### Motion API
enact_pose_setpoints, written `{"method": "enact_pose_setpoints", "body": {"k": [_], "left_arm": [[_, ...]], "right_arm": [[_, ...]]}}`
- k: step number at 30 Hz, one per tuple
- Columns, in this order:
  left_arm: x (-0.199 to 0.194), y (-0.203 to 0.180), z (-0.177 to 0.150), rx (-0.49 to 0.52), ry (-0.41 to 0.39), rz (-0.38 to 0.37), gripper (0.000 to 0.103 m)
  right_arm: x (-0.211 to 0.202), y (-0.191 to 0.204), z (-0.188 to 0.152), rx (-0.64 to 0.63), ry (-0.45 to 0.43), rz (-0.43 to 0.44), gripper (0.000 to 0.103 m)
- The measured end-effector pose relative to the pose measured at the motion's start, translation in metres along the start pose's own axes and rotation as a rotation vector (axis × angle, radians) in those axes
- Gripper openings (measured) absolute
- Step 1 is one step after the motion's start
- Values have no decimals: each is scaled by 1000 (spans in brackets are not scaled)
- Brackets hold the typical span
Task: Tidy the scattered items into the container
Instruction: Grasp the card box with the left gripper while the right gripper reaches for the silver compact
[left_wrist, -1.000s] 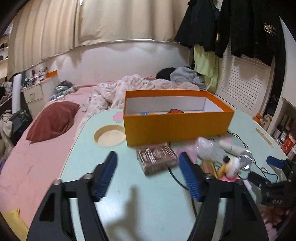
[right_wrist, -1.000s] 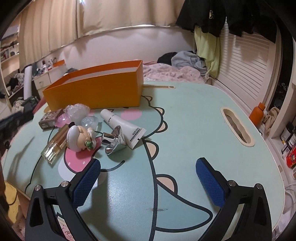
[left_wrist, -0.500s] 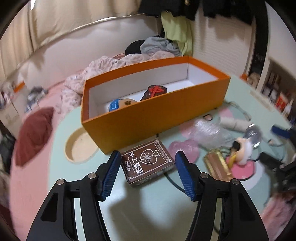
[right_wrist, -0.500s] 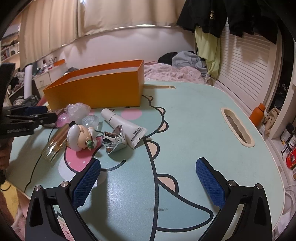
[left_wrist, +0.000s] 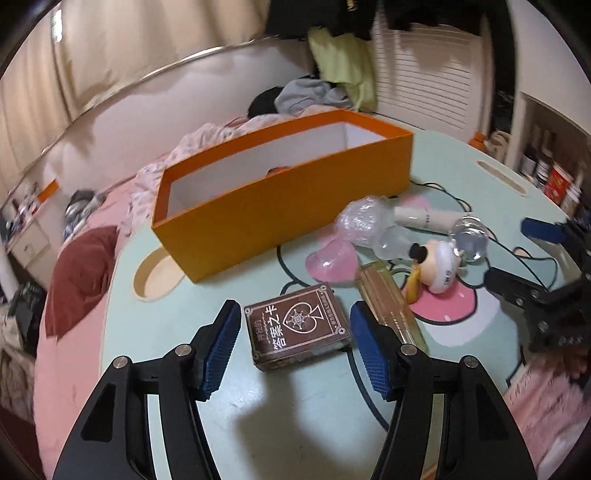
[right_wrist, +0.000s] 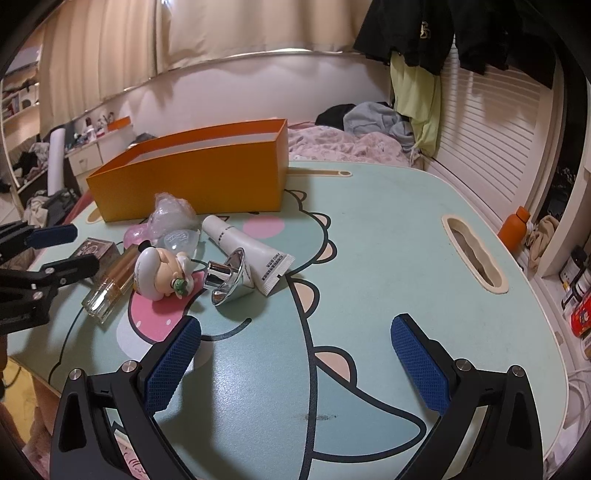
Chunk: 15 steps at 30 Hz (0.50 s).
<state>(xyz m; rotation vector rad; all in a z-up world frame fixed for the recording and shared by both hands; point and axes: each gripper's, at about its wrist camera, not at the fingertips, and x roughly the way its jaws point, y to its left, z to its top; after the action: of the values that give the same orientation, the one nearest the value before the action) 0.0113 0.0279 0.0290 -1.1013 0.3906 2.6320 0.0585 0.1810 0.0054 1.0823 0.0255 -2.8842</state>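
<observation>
Mint table (right_wrist: 369, 258): left gripper (left_wrist: 293, 334) open astride card box (left_wrist: 297, 330) (no contact), right gripper (right_wrist: 295, 354) open, empty.

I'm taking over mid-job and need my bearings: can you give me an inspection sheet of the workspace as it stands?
Surface: mint cartoon-print table, no spills seen.
Job's things: orange box open, something inside, mostly hidden. Still out: brown card box, gold bottle, doll figure, white tube, silver cap, bubble wrap, pink heart piece.
Clutter: nothing seen beyond those.
Grippers: left claw open, straddling the card box without touching; right claw open, over bare table.
Cables: thin black cord beside the box.
Surroundings: bed, hanging clothes, shelves.
</observation>
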Motion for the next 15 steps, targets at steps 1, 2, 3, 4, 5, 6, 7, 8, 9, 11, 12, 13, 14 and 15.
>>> {"method": "enact_pose_setpoints", "body": {"k": [1, 2, 3, 4, 5, 6, 7, 8, 9, 11, 12, 13, 14, 15], "left_arm": [[5, 0, -1, -8, 15, 9, 63], [9, -1, -3, -17, 25, 21, 63], [10, 0, -6, -32, 13, 25, 66], [11, 2, -6, -54, 9, 20, 68], [12, 6, -7, -82, 9, -2, 68], [12, 9, -9, -107, 10, -23, 68], [12, 12, -10, -133, 8, -42, 63], [12, 15, -12, -152, -1, -52, 58], [10, 19, -14, -170, -18, -53, 58], [1, 26, -19, -211, -69, -43, 58], [-6, 30, -23, -240, -103, -42, 58], [-12, 34, -27, -271, -133, -45, 58], [-17, 38, -32, -300, -154, -49, 58], [-21, 41, -37, -324, -169, -56, 58]], "right_arm": [[0, 0, 0, 0, 0, 0, 103], [0, 0, 0, 0, 0, 0, 103], [0, 0, 0, 0, 1, 0, 103], [0, 0, 0, 0, 0, 1, 103], [-1, 0, 0, -1, -1, 2, 103], [-1, 0, 0, -2, -1, 2, 103], [-1, 0, 0, -2, -2, 4, 103], [-1, 0, -1, -1, -3, 6, 103], [-2, 0, -1, -3, -4, 10, 103], [-3, 0, -1, -10, -5, 31, 103], [-3, -1, -1, -8, -8, 55, 103], [-5, -2, 0, 1, -12, 92, 103], [-7, -4, 1, 14, -20, 127, 102], [-11, -5, 3, 21, -35, 152, 100]]}}
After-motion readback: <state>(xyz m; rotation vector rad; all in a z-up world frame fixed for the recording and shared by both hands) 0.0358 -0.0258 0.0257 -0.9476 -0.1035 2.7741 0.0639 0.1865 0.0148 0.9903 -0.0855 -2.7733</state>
